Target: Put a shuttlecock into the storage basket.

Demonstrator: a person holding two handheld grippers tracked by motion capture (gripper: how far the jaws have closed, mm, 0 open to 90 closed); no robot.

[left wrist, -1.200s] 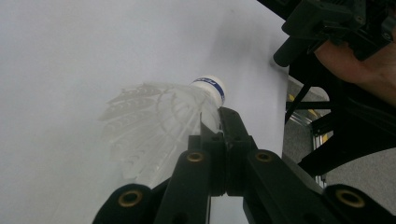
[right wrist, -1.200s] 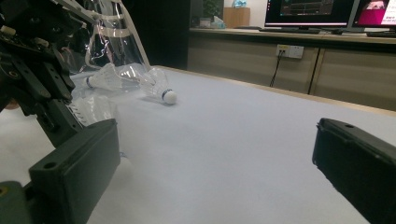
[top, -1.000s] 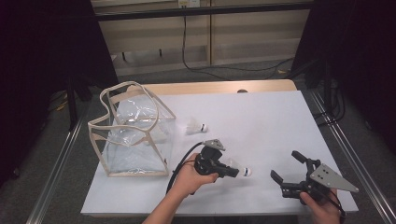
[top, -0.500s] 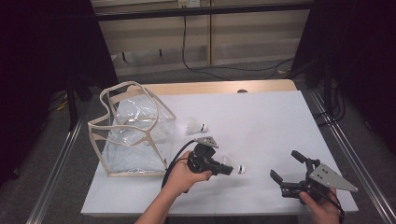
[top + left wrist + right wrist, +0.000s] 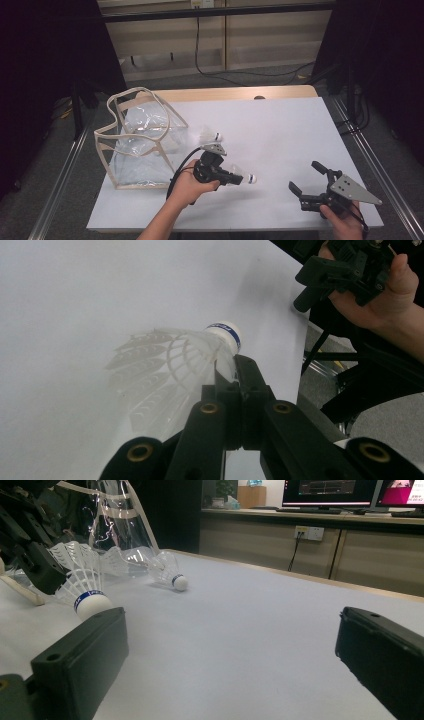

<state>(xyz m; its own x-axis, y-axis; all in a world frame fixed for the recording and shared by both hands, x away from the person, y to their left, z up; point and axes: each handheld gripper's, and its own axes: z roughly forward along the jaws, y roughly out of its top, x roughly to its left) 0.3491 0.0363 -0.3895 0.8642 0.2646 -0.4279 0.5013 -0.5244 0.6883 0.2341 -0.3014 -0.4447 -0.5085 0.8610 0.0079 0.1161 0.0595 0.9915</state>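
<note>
White table [image 5: 280,130] surface noted. One shuttlecock [image 5: 175,360] is grasped by its feathers in the clenched left gripper [image 5: 235,178], just above the table. Right gripper [image 5: 307,182] is held released, well apart. A second shuttlecock [image 5: 209,134] lies beside the clear bag [image 5: 135,145].

From above, the left gripper [image 5: 235,177] covers part of the feather skirt of the held shuttlecock [image 5: 246,178]. In the right gripper view, the clear bag [image 5: 115,515] runs off the top edge. The blue lettering on the cork band is too small to read.
</note>
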